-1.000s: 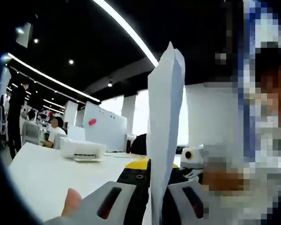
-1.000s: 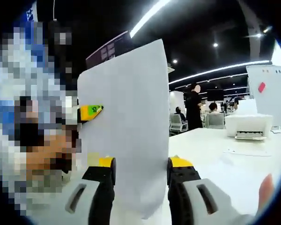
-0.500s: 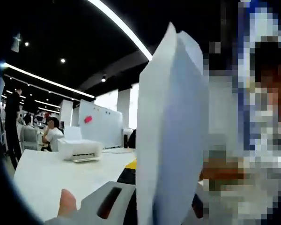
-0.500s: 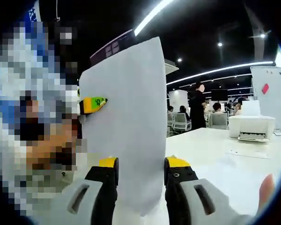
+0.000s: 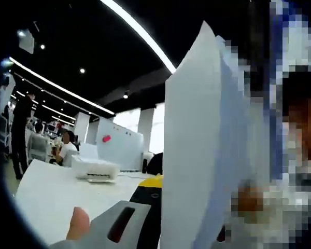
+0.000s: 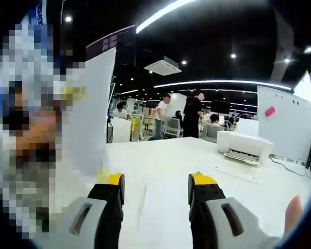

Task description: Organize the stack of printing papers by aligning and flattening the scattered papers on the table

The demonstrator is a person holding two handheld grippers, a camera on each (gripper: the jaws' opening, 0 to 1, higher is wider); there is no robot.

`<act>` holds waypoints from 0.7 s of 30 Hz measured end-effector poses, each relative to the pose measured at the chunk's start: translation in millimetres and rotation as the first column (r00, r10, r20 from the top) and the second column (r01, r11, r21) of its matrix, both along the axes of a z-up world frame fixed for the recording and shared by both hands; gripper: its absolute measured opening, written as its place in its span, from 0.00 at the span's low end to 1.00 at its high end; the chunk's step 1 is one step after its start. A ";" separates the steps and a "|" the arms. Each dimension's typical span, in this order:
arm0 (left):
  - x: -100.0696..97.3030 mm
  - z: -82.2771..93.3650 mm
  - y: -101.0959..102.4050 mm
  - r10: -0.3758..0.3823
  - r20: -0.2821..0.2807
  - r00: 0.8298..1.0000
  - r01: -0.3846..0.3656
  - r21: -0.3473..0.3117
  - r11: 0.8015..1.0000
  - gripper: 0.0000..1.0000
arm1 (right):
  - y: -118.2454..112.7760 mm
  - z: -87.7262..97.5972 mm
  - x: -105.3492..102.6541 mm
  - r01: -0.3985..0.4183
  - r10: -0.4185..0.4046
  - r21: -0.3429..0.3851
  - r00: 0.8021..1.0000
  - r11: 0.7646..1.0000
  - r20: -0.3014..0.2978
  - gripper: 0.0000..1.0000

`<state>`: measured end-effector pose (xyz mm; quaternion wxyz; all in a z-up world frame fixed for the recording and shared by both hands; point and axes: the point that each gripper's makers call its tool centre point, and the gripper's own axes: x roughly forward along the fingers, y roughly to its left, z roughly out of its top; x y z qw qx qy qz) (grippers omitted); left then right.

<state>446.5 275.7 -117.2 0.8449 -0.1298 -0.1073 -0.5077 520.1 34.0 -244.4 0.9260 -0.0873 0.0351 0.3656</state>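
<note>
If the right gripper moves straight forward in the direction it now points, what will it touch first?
Probably the white table, whose bare top lies between and beyond the open right gripper. The printer sits farther off to the right, though depth is unclear.

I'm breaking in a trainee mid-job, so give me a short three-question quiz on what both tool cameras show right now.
1. True or false: the right tool has its jaws apart with nothing between them.
2. What does the left tool hold? A) a mug B) the paper stack C) a cable
3. Fill in: the white machine on the table, seen past the right tool, is a ____.

Key: 1 true; 2 B; 3 printer.
</note>
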 end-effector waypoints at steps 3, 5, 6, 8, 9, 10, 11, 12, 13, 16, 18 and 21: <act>-5.9 -2.7 8.1 -0.006 -0.064 0.998 0.004 -0.032 0.999 0.06 | -19.4 -8.1 6.6 0.032 -0.033 -0.010 0.999 0.999 -0.018 0.55; -9.4 -5.4 12.3 0.004 -0.105 0.994 -0.010 -0.051 0.999 0.06 | -25.2 -15.4 9.3 0.042 -0.042 0.003 0.998 0.999 -0.050 0.61; -11.4 -5.4 13.2 -0.003 -0.108 0.994 -0.004 -0.059 0.998 0.06 | -25.4 -19.0 10.5 0.038 -0.038 0.002 0.997 0.999 -0.062 0.66; -12.2 -8.2 13.9 -0.018 -0.155 0.988 0.004 -0.095 0.996 0.06 | -18.1 -33.2 12.1 0.030 -0.030 -0.012 0.996 0.999 -0.087 0.70; -12.5 -9.5 14.2 -0.027 -0.178 0.984 0.007 -0.113 0.994 0.06 | -14.4 -40.3 12.9 0.025 -0.027 -0.018 0.995 1.000 -0.100 0.71; -13.0 -12.5 13.1 -0.040 -0.197 0.980 0.016 -0.122 0.992 0.06 | -10.3 -45.4 16.5 0.021 -0.023 -0.023 0.994 1.000 -0.102 0.72; -11.1 -17.7 13.0 -0.041 -0.236 0.971 0.011 -0.128 0.992 0.06 | -5.9 -51.1 19.6 0.017 -0.019 -0.025 0.994 1.000 -0.110 0.73; -10.8 -20.3 12.7 -0.036 -0.228 0.973 0.008 -0.123 0.992 0.06 | -0.4 -57.6 22.6 0.005 -0.009 -0.027 0.993 1.000 -0.120 0.73; -10.6 -24.5 11.5 -0.046 -0.251 0.967 0.011 -0.139 0.990 0.06 | 4.8 -64.5 25.5 -0.001 -0.003 -0.029 0.991 1.000 -0.136 0.74; -10.9 -32.4 11.0 -0.052 -0.270 0.962 0.012 -0.148 0.989 0.06 | 18.9 -80.5 35.2 -0.012 0.009 -0.014 0.982 1.000 -0.188 0.81; -12.5 -37.1 9.8 -0.052 -0.277 0.959 0.012 -0.146 0.989 0.06 | 24.7 -86.9 40.5 -0.008 0.005 -0.016 0.980 1.000 -0.198 0.85; -11.9 -40.4 13.0 -0.050 -0.283 0.958 0.008 -0.148 0.989 0.06 | 29.8 -95.0 48.5 -0.005 -0.004 -0.047 0.983 0.999 -0.185 0.89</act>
